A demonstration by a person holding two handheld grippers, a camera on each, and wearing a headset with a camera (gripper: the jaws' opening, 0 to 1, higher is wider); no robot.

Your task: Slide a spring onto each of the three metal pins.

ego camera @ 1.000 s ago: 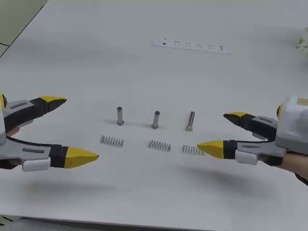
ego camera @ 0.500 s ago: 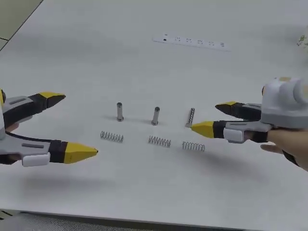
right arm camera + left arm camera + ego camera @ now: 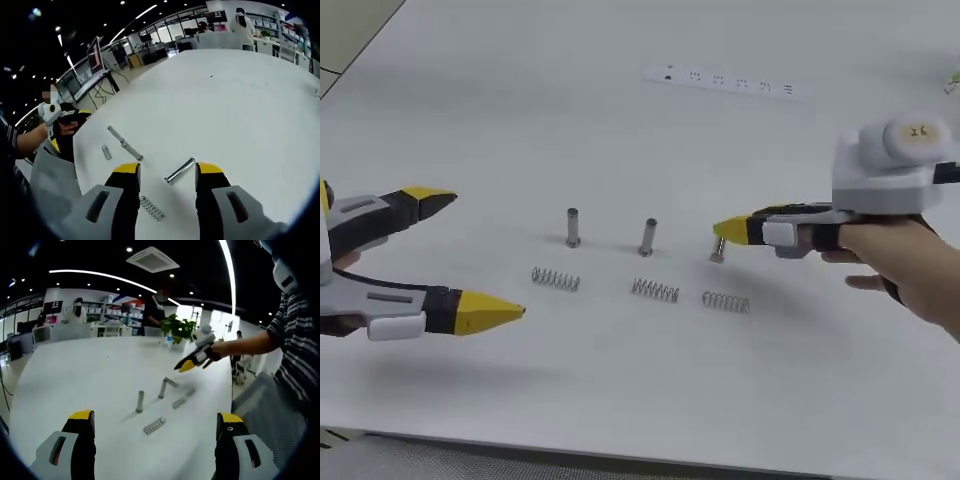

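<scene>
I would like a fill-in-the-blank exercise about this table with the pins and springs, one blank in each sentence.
___ springs lie flat on the table. In the head view, the right gripper has its jaws at the ___ pin. The left gripper has its jaws ___. The power strip is ___ in colour.
Missing words: three, rightmost, open, white.

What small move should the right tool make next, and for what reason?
Probably close the right tool on the rightmost pin. In the right gripper view this pin sits between its open jaws, not yet gripped. The nearest spring lies loose on the table beside it, and none of the three pins carries a spring, so holding the pin first seems sensible.
</scene>
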